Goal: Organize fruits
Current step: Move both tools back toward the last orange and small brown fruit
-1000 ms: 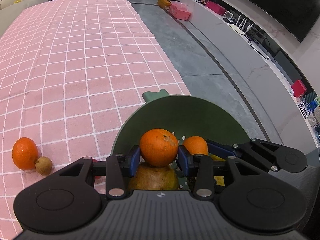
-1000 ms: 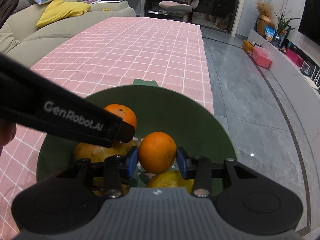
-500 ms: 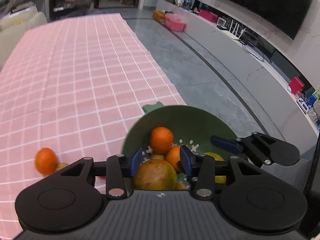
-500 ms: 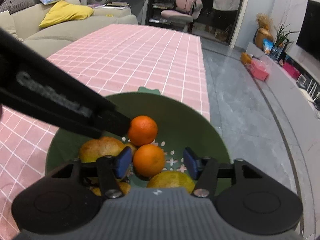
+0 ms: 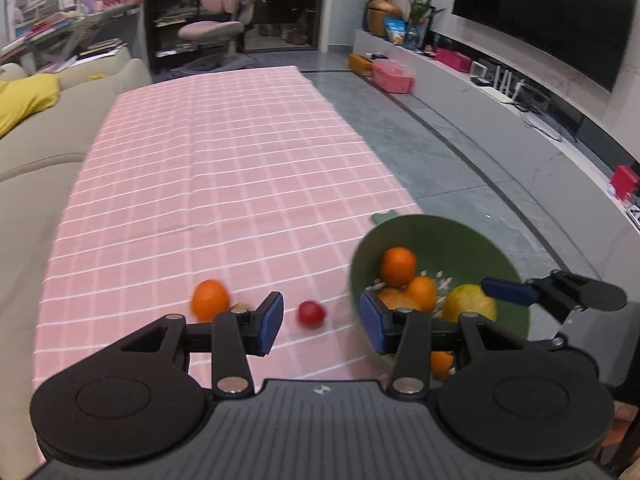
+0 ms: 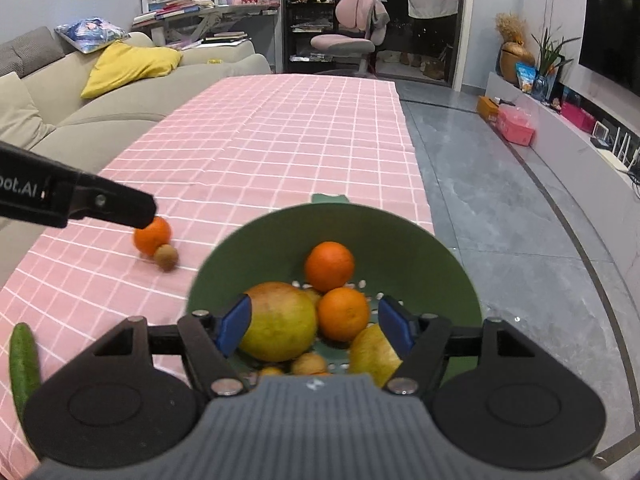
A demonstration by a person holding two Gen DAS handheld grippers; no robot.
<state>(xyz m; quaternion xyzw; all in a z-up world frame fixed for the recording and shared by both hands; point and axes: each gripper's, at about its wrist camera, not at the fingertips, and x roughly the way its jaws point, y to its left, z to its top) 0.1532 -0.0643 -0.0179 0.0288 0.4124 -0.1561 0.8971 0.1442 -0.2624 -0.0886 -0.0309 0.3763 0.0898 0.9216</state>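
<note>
Closest to me, the right gripper [image 6: 314, 326] hangs over the green bowl [image 6: 404, 236] with its blue pads spread wide; the jaws have just been opening, and nothing is pinched between them. Beneath the gap sit the fruits in the bowl: a big yellow-green fruit with a reddish blush [image 6: 280, 322] on the left, an orange [image 6: 343, 314] touching it at the middle, a yellow fruit [image 6: 372, 354] on the right, partly hidden by the gripper body, and a few small brownish ones [image 6: 308, 363] low in the pile. A second orange [image 6: 329, 266] rests just behind the first, against the far slope of the bowl, whose bottom is pierced with drain holes.

The left gripper [image 5: 320, 322] is off to the side of the bowl, over the pink checked tablecloth [image 5: 224, 184]. Its pads stand apart with only cloth showing between them, so it holds nothing.

A little farther out on the cloth lies a small red fruit [image 5: 311, 314], near the bowl's rim but not touching it. Beyond that, another orange [image 6: 152, 236] sits with a small brown fruit [image 6: 166, 257] pressed against it. A green cucumber [image 6: 23, 364] lies at the near left edge of the table.

The bowl stands at the table's right edge, next to the grey floor [image 6: 500, 208]. Past the table's left side are a beige sofa [image 6: 120, 104] with a yellow cushion [image 6: 128, 66], and at the far end a pink chair [image 6: 352, 28].
</note>
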